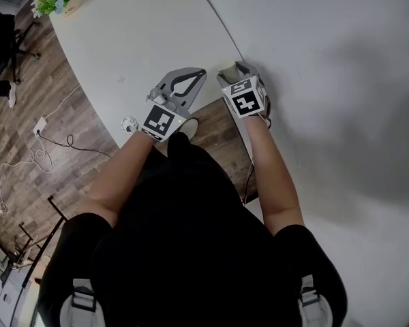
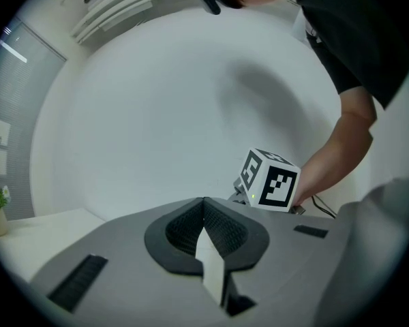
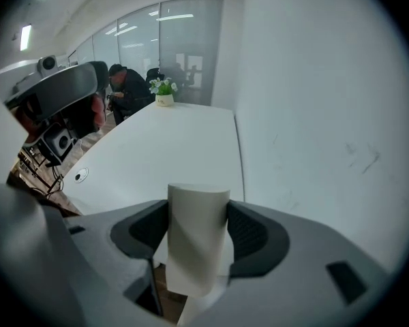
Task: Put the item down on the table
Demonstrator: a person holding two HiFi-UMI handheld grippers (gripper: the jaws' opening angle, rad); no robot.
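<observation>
One white cardboard tube [image 3: 198, 251] stands upright in the air, clamped between the pads of the right tongs [image 3: 198, 204], which are open only to its width, at the near end of the long white table [image 3: 157, 148]. The left tongs [image 2: 203, 199], just left, are closed tip to tip. A small potted plant [image 3: 164, 90] stands at the table's far end.

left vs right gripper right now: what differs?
1. The left gripper has its jaws meeting at the tips; the right gripper has its jaws held apart, shut on a white tube.
2. In the head view the left gripper is over the white table; the right gripper is at the table's corner, close to the wall.

Shared: both are grey, and each carries a marker cube.
</observation>
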